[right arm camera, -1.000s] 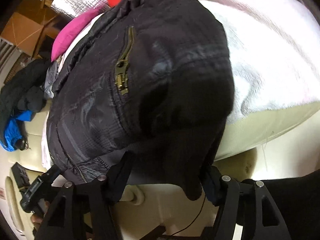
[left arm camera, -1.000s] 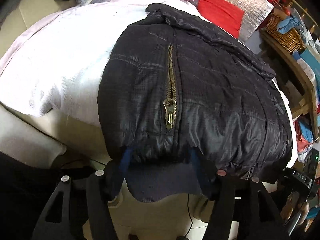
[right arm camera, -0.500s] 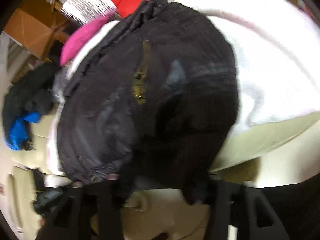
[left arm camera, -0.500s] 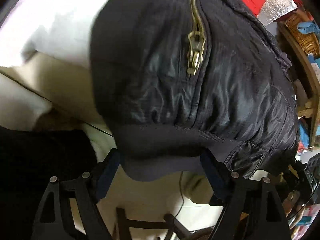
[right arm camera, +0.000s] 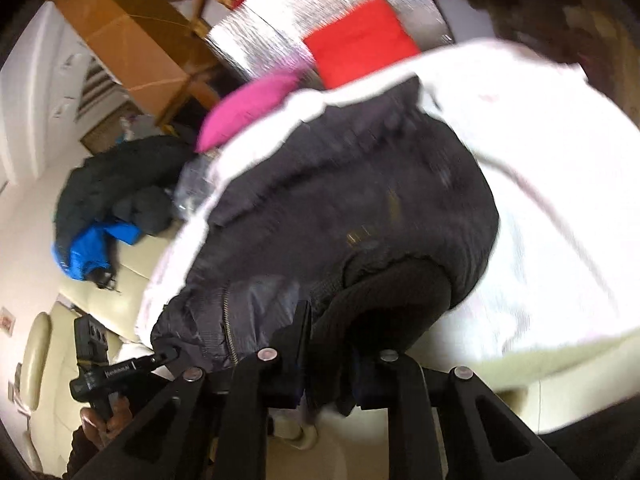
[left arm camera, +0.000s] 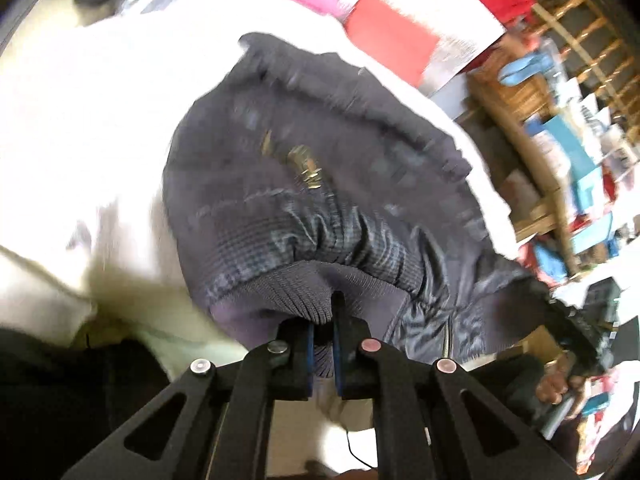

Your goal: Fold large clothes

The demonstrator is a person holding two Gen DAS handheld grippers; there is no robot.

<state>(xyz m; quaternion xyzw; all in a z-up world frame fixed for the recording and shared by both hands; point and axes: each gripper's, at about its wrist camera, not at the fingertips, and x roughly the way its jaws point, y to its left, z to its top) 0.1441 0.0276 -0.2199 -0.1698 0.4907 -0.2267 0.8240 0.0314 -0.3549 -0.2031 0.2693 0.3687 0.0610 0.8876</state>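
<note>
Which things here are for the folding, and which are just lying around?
For the folding:
- black jacket
- left gripper, shut on its ribbed hem
- right gripper, shut on the hem too

Just lying around:
- pink cushion
- red cushion
- blue garment

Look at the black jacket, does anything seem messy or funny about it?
A little. The black jacket lies on the white blanket, and its ribbed hem is bunched into wrinkles where the left gripper pinches it. That comes from the grip; no damage shows.
</note>
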